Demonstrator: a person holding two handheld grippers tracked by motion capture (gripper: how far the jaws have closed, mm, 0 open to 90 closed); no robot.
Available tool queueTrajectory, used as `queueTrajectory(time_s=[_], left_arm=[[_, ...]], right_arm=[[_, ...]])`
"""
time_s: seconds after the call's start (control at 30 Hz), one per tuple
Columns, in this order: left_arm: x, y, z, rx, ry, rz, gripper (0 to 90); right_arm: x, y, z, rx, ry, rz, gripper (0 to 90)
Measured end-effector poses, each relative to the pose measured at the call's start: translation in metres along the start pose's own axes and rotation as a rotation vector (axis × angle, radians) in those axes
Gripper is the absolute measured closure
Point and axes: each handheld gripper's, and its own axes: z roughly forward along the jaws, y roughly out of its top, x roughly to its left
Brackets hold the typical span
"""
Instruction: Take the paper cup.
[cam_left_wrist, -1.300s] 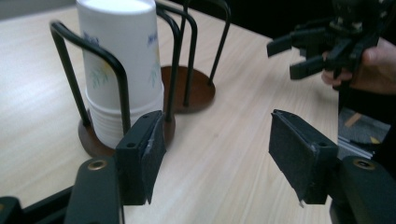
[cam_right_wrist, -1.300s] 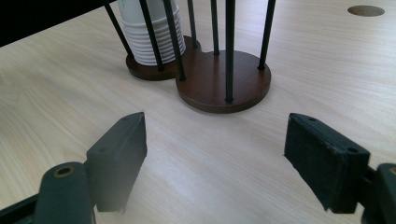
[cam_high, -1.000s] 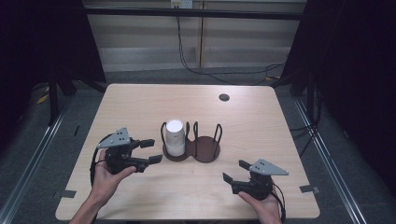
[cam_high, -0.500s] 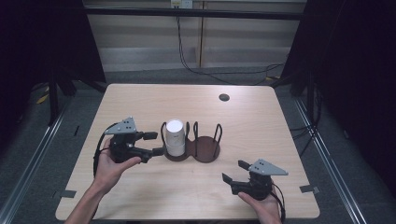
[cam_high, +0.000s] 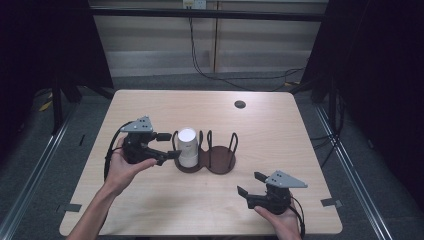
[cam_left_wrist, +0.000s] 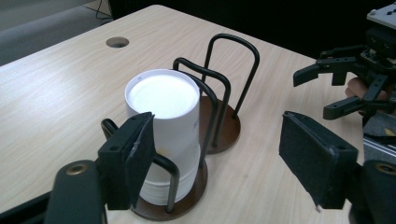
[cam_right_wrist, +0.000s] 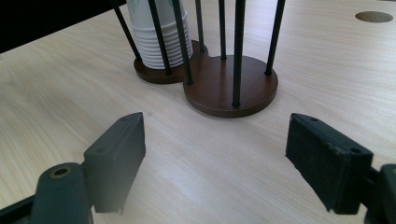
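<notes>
A stack of white paper cups (cam_high: 188, 145), upside down, stands in the left ring of a dark wire cup holder (cam_high: 220, 159); the right ring is empty. My left gripper (cam_high: 170, 146) is just left of the stack, and its jaws have just been opening. In the left gripper view the cup stack (cam_left_wrist: 163, 130) rises beside the left pad (cam_left_wrist: 135, 158), untouched, and the left gripper (cam_left_wrist: 217, 140) is open. My right gripper (cam_high: 249, 183) rests low near the table's front right, open and empty. In the right gripper view the holder's base (cam_right_wrist: 229, 88) lies ahead of the right gripper (cam_right_wrist: 210, 140).
A round cable hole (cam_high: 240, 104) sits in the wooden table (cam_high: 280, 135) toward the far right. Dark floor and rails surround the table. The right gripper (cam_left_wrist: 355, 79) appears farther off in the left gripper view.
My left gripper has moved right and slightly up, close to the cup stack, and its jaws stand wider. The right gripper has stayed put.
</notes>
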Motion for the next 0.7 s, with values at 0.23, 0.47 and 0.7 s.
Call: queueTrajectory(time_s=[0.23,0.47,0.7], left_arm=[[0.008,0.009,0.009,0.035,0.017,-0.005,22.3],[0.016,0.018,0.018,0.089,0.025,0.017,21.5],[0.023,0.030,0.025,0.126,0.015,0.027,19.1]], right_arm=[[0.000,0.000,-0.001,-0.001,0.001,0.000,19.4],[0.000,0.000,0.000,0.007,0.006,-0.001,19.3],[0.001,-0.001,0.000,0.011,0.011,-0.004,19.3]])
